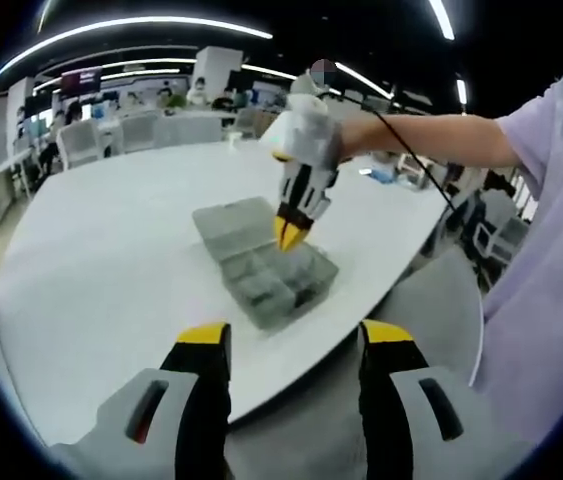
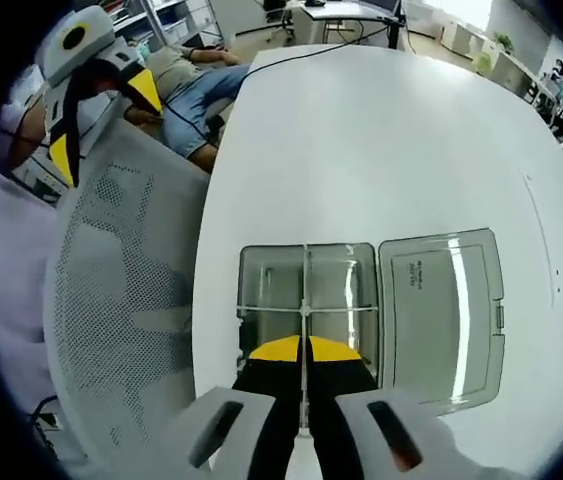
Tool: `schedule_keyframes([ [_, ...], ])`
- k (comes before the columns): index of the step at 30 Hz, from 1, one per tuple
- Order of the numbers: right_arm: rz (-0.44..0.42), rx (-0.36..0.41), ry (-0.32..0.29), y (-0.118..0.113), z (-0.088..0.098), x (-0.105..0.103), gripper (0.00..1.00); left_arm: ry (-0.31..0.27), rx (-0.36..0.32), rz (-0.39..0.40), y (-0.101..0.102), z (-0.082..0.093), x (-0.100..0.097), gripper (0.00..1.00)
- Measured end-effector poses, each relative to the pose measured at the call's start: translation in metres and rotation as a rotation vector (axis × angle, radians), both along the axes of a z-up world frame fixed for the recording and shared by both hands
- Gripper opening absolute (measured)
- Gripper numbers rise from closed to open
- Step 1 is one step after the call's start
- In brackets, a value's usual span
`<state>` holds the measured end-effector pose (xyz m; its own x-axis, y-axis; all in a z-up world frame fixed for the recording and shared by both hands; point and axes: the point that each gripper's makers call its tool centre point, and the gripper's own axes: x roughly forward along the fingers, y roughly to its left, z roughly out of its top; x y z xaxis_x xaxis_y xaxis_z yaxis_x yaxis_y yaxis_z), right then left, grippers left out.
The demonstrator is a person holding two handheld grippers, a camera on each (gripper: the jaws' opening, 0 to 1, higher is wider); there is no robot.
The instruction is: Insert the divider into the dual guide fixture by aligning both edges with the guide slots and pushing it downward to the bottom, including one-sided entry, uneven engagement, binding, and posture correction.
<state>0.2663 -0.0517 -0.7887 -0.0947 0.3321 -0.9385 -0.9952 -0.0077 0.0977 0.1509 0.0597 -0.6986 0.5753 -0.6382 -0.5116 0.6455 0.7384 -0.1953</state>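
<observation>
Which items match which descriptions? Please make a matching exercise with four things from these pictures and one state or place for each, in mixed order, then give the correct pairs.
Things:
1. right gripper
2. left gripper
3. box lid
4. mesh chair

Descriptions:
A. lying open flat beside the compartments
B. jaws apart, back from the box, off the table's edge
C. jaws closed on a thin clear divider over the compartment box
D. standing at the edge of the white table

Pairs: 1-C, 2-B, 3-A, 4-D
</observation>
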Motion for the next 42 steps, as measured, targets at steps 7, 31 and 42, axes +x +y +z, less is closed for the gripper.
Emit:
schedule_keyframes([
  [7,-0.038,0.059,0.022,-0.005,-0.005,0.000,0.00,0.002,0.005,-0.004,0.000,0.000,0.002,0.49],
  [31,-0.092,0.118,0.031,-0.003,-0.029,-0.001,0.00,0.011,0.011,0.002,0.000,-0.002,0.004,0.49],
  [42,-0.134,0.100,0.043,-0.004,-0.041,-0.002,0.00,0.010,0.009,0.010,0.002,-0.002,0.005,0.49],
])
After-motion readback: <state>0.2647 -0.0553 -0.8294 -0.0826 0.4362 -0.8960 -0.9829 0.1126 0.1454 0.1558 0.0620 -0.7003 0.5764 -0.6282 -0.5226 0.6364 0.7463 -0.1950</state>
